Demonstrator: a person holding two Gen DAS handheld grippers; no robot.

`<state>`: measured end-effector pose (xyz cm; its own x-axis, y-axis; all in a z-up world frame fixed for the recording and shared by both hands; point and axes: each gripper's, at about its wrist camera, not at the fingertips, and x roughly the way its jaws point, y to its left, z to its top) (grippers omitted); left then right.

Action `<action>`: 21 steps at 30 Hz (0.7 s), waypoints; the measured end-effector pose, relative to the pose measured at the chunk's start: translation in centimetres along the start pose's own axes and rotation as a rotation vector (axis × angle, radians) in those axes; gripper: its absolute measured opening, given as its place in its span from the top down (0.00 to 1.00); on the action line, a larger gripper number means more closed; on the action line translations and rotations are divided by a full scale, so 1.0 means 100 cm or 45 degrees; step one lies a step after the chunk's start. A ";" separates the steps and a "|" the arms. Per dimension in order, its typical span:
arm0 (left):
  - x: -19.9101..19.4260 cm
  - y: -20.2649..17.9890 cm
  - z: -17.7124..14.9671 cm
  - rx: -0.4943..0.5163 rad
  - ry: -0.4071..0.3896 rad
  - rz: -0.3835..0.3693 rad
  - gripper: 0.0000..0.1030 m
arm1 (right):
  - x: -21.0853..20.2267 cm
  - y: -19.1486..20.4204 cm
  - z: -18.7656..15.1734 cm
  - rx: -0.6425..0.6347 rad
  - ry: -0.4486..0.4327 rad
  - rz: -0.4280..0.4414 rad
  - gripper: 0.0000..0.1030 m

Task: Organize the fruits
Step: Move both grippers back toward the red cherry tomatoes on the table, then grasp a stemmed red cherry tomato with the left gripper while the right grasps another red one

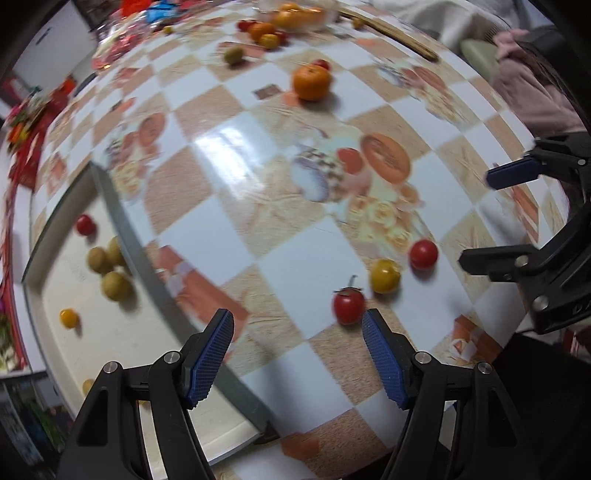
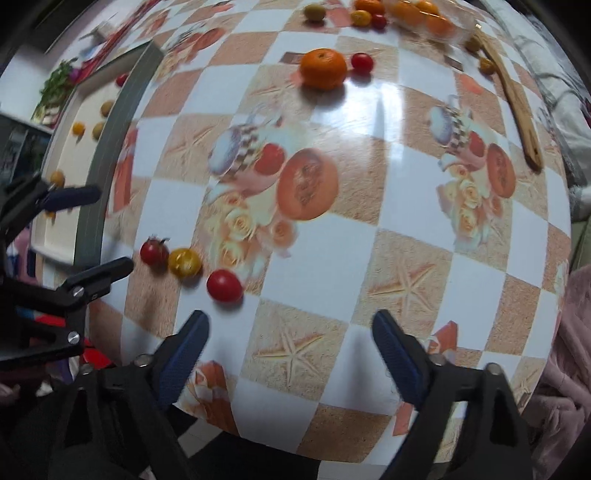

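The left wrist view has my left gripper (image 1: 297, 354) open over the checked tablecloth, with nothing between its blue pads. A stemmed red cherry tomato (image 1: 349, 304) lies just beyond its right finger, then a yellow one (image 1: 385, 276) and a red one (image 1: 423, 254). A mandarin (image 1: 312, 82) sits farther off. In the right wrist view my right gripper (image 2: 291, 354) is open and empty. The same red tomato (image 2: 224, 285), yellow tomato (image 2: 184, 262) and stemmed tomato (image 2: 154, 251) lie to its upper left. The mandarin (image 2: 323, 68) is beside another red tomato (image 2: 362, 61).
A white tray with a grey rim (image 1: 125, 236) at the left holds small green fruits (image 1: 116, 286), a red tomato (image 1: 85, 224) and a yellow one (image 1: 69, 318). A clear tub of oranges (image 2: 424, 14) and a wooden spatula (image 2: 517, 103) lie at the far side. The table edge is close below both grippers.
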<state>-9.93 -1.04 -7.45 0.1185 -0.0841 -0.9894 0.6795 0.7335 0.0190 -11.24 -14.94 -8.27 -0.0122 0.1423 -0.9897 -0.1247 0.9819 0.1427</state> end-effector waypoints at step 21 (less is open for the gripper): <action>0.030 -0.003 0.013 0.043 0.075 -0.144 0.42 | 0.022 0.046 0.024 -0.286 0.000 0.188 0.77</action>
<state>-8.83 -2.45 -10.26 -0.0020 -0.1245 -0.9922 0.7102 0.6983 -0.0891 -9.49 -9.86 -9.74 -0.0464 0.2819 -0.9583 -0.3386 0.8981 0.2806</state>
